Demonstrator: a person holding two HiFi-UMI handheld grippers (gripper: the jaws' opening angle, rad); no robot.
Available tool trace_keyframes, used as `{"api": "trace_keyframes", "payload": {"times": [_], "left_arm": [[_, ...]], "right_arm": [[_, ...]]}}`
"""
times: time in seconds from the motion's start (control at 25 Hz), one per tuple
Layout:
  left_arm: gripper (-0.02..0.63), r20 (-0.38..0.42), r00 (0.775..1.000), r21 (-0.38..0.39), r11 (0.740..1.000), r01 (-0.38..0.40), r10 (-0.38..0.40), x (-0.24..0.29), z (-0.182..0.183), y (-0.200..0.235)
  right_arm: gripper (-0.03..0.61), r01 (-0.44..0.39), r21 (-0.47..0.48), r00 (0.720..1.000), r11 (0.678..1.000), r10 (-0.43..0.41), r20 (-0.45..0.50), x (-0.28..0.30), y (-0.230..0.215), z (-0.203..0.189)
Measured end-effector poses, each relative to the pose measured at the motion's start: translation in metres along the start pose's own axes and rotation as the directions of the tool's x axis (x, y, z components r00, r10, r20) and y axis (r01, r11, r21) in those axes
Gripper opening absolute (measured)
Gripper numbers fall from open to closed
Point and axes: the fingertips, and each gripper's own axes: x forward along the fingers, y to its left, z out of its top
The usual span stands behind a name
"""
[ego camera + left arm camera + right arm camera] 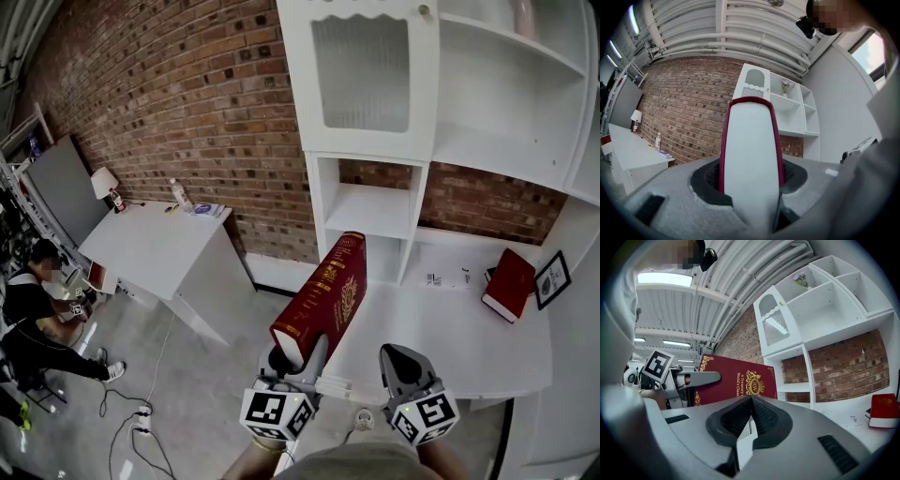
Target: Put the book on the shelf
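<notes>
A thick dark-red book [323,295] with gold print is held above the near edge of the white desk [441,342], its spine uppermost and its far end tilted up toward the white shelf unit [373,208]. My left gripper [298,354] is shut on the book's near lower corner. In the left gripper view the white page edge [751,154] fills the space between the jaws. My right gripper [405,364] hovers just to the right of the book, shut and holding nothing. In the right gripper view the book's cover [740,383] shows to the left of the pads.
A second red book [509,284] lies at the desk's back right beside a framed picture [552,278]. A white table [150,246] with a lamp and a bottle stands at the left by the brick wall. A person [33,314] sits on the floor at the far left near cables.
</notes>
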Motion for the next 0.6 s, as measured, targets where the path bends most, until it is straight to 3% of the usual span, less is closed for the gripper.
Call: {"api": "trace_keyframes", "payload": {"times": [0.6], "left_arm": [[0.230, 0.031, 1.000, 0.027, 1.000, 0.002, -0.002, 0.075, 0.018, -0.007]], "right_arm": [[0.006, -0.042, -0.012, 0.999, 0.999, 0.042, 0.002, 0.034, -0.051, 0.013]]}}
